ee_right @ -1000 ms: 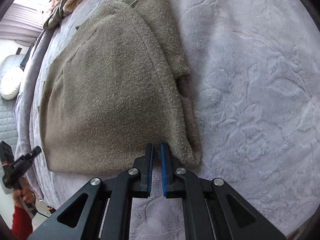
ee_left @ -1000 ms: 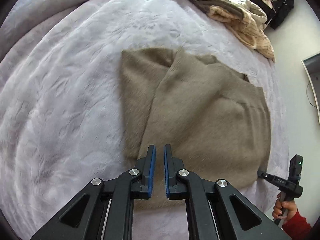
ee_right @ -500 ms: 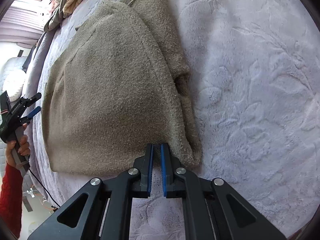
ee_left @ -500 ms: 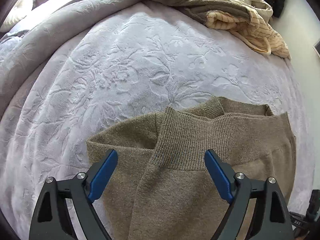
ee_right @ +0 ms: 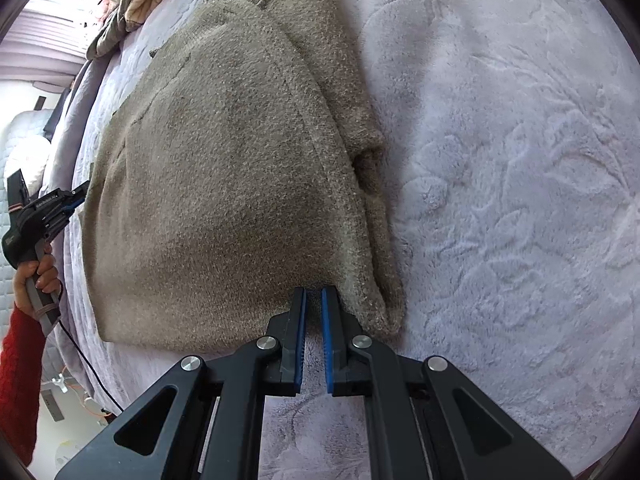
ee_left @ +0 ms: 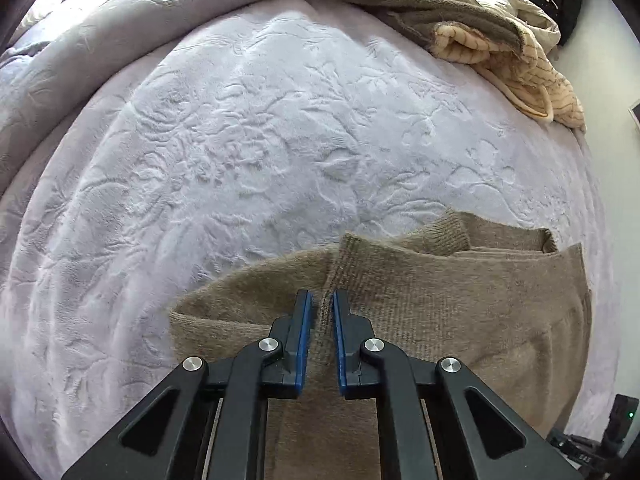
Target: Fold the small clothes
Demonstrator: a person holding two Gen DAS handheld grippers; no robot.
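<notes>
A taupe knit sweater (ee_left: 460,320) lies folded on the lilac bedspread (ee_left: 240,140), one sleeve tucked along its side. My left gripper (ee_left: 319,300) is at the ribbed hem edge, its jaws closing, and a ridge of the knit is pinched between the blue pads. In the right wrist view the sweater (ee_right: 224,184) fills the middle. My right gripper (ee_right: 314,296) is shut, its tips over the sweater's near edge beside the folded sleeve. Whether knit is caught there I cannot tell. The left gripper (ee_right: 78,196) shows at the sweater's far left edge, held by a hand (ee_right: 40,276) in a red sleeve.
A heap of beige and olive clothes (ee_left: 480,20) lies at the far corner of the bed. A rumpled grey quilt (ee_left: 60,80) runs along the far left. The bed's edge and floor with a cable (ee_right: 88,364) show at lower left in the right wrist view.
My left gripper moved along the sweater to its ribbed hem, opened wide over it, then closed on a fold of the knit. The right gripper has not moved.
</notes>
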